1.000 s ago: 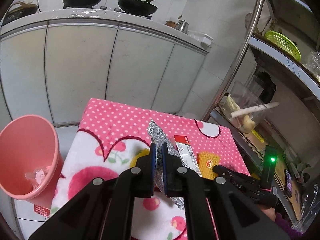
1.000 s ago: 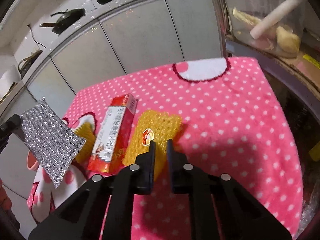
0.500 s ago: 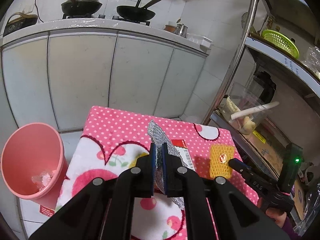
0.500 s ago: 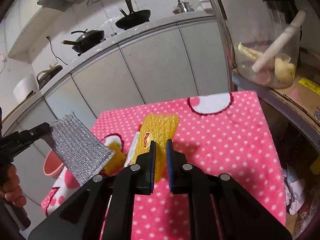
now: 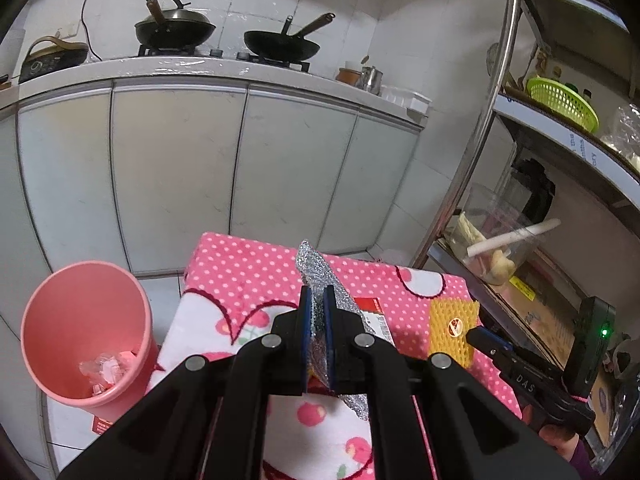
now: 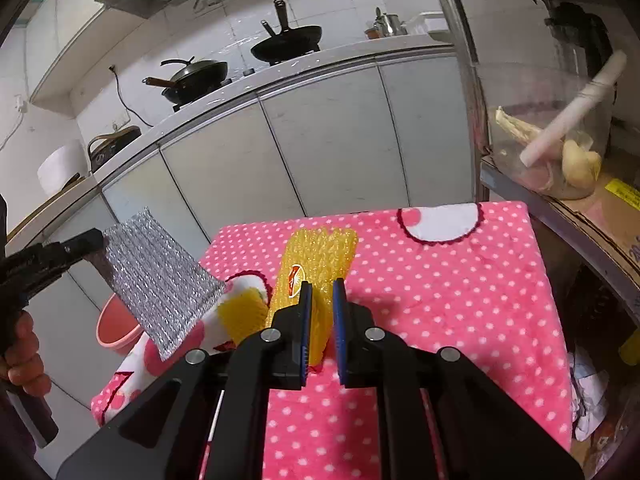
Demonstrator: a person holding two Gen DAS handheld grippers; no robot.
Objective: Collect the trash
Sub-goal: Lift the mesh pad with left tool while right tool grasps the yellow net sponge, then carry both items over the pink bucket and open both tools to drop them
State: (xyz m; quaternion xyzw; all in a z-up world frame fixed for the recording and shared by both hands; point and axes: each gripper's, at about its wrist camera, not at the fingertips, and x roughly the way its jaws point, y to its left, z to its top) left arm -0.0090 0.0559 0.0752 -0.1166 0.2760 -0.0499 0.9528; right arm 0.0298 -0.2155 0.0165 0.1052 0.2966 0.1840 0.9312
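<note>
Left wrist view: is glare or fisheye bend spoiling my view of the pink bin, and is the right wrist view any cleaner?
Left wrist view: pink bin evenly lit and sharp, only bowed by the lens near the edge; glare sits on the countertop. Right wrist view: silver foil pad sparkles, yellow foam net crisp, and the bin mostly hidden behind the pad.

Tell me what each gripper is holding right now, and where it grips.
The left gripper pinches the silver foil pouch by one edge. The right gripper clamps the yellow foam net at its near end; both are lifted off the pink cloth.
</note>
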